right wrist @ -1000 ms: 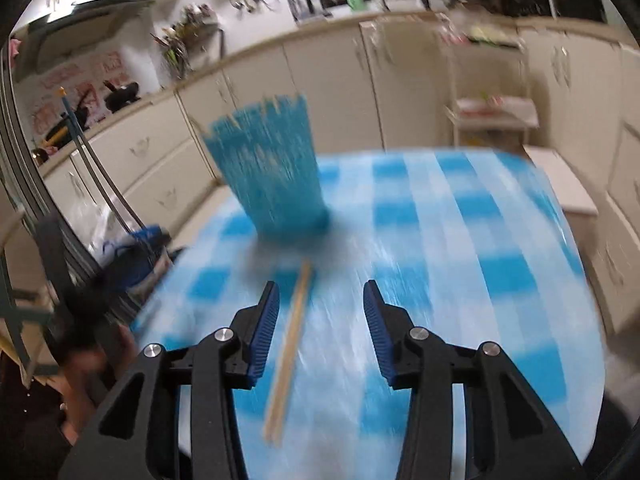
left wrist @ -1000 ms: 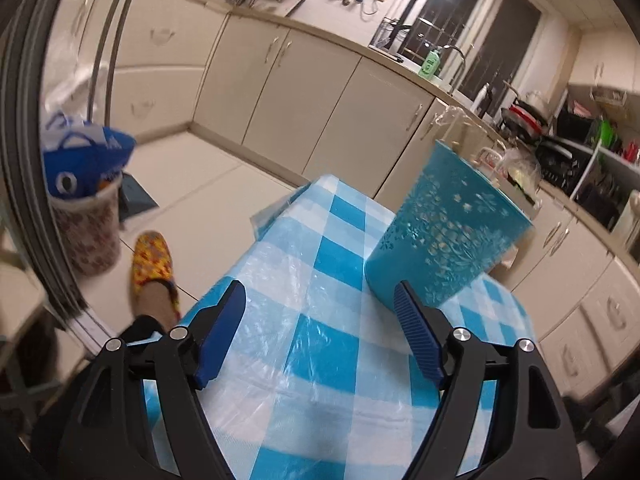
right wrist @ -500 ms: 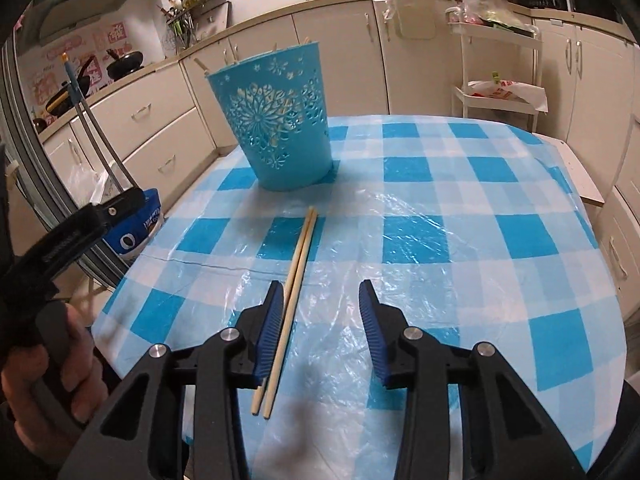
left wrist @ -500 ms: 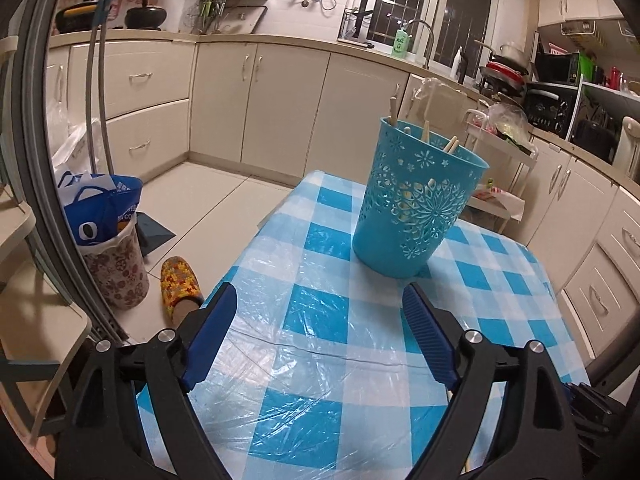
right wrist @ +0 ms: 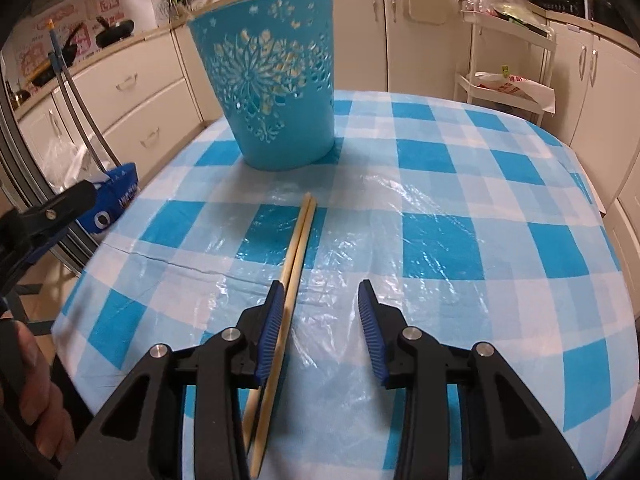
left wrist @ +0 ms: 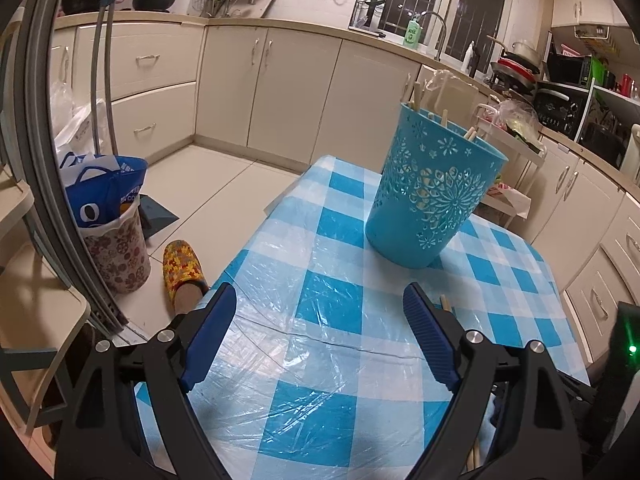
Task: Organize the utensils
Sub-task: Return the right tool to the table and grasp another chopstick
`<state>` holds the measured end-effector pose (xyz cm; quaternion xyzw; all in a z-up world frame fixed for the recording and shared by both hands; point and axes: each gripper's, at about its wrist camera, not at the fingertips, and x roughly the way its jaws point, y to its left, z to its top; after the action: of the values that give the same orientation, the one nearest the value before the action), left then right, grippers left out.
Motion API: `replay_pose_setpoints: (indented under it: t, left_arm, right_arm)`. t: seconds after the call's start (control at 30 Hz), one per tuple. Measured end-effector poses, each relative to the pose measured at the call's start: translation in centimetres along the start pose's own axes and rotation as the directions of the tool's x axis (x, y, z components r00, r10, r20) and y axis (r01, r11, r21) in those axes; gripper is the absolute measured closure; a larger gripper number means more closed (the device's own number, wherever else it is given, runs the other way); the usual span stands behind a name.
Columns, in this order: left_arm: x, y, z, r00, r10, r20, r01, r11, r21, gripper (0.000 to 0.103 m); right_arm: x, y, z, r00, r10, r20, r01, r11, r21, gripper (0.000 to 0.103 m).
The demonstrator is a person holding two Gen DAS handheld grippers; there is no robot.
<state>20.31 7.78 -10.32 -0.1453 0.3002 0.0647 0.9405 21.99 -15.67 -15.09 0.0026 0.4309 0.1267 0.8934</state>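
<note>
- left gripper (left wrist: 318, 330) is off at the left edge of the desk (right wrist: 460, 240), jaws spread wide with nothing but checked cloth between them. They've just been opening. It's basically parked, and from its own camera the blue basket (left wrist: 432, 196) sits ahead and a bit to the right.
- chopsticks (right wrist: 298, 240): a pair lying flat on the plastic-covered cloth, side by side and touching, long axis running from the near edge of the desk away toward the basket. The far tips stop short of the basket base.
- right gripper (right wrist: 320, 320) is the nearer one by a lot. Its jaws are released, half spread, and have just been closing. The pair sits hard against the left jaw, way off-centre, with a big gap to the right jaw. I'd nudge left before squeezing.
- hard to tell: whether the left jaw actually touches the sticks. Their near ends run under the gripper body, so those are partly hidden. In the left view only one tip pokes out behind the jaw.
</note>
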Motion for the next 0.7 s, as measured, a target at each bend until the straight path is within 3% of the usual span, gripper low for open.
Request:
replay_pose_setpoints:
  t: [0.23,0.37,0.43,0.7]
  left_arm:
    - [0.3,-0.1,-0.3,1.0,0.0,-0.013,0.0,1.0,0.004,0.021]
    - [0.2,-0.3,-0.3,1.0,-0.003,-0.012,0.003,1.0,0.01,0.021]
    - [0.2,-0.3,-0.2,1.0,-0.007,-0.013,0.007,1.0,0.012,0.021]
    - [0.7,-1.7,-0.4,0.998,-0.027,-0.048,0.029,0.999,0.043,0.021]
  right_arm:
    - [0.9,1.2,0.2,0.998,-0.062,-0.034,0.059,0.994,-0.09,0.069]
    - [0.4,-0.2,0.0,0.997,-0.064,-0.048,0.06,0.996,-0.069,0.093]
    - [-0.2,-1.8,-0.3,0.996,-0.066,-0.052,0.065,0.997,-0.029,0.097]
    - [-1.8,-4.3,-0.1,0.998,-0.041,-0.046,0.043,0.999,0.023,0.097]
